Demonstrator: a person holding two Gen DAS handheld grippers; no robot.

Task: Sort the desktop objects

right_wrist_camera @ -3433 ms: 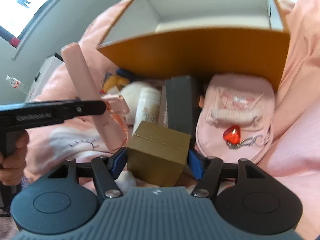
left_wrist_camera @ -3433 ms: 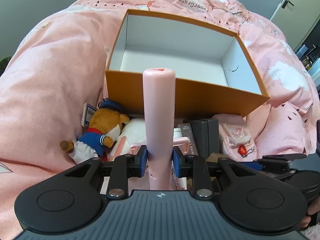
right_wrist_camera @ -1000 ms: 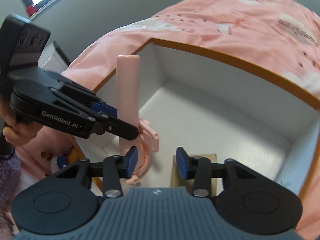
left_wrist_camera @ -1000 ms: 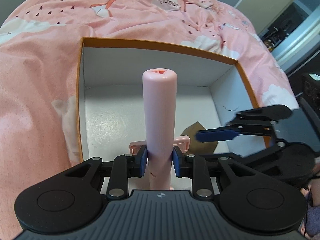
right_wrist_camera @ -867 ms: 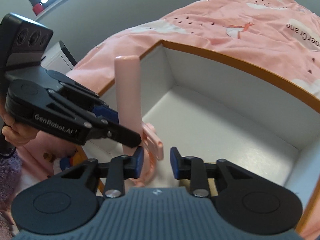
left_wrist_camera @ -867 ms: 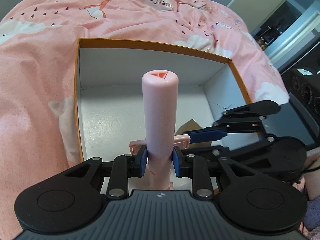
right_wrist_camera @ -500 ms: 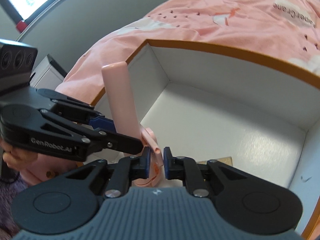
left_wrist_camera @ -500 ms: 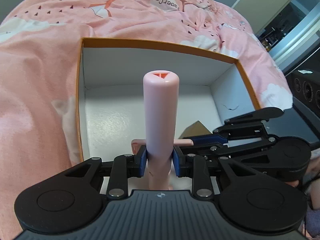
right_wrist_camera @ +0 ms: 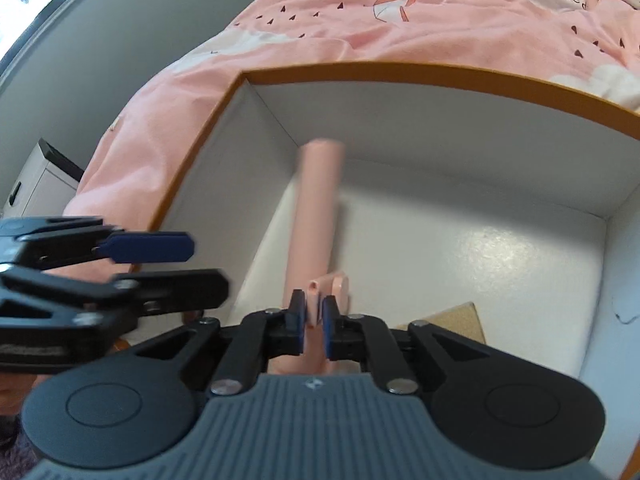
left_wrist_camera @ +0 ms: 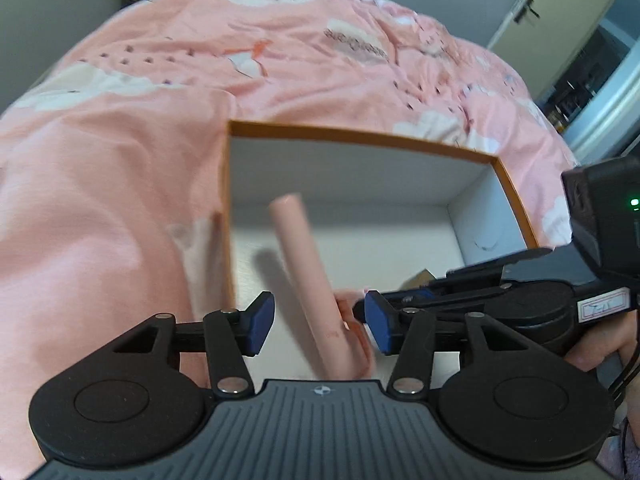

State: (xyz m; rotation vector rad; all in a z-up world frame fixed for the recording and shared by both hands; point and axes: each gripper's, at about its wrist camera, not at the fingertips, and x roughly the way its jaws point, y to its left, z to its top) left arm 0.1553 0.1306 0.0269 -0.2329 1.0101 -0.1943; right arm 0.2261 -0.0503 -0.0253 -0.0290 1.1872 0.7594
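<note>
Pink tube (left_wrist_camera: 304,264) | right gripper (right_wrist_camera: 314,322) pinching its tab; left gripper (left_wrist_camera: 320,322) opening, clear | lower gently into orange box (left_wrist_camera: 360,134).

One orange box (left_wrist_camera: 360,136), open ahead of two grippers; inside, one pink tube (right_wrist_camera: 316,204) and one tan box (right_wrist_camera: 452,316); one pink quilt (left_wrist_camera: 120,200) beneath.
</note>
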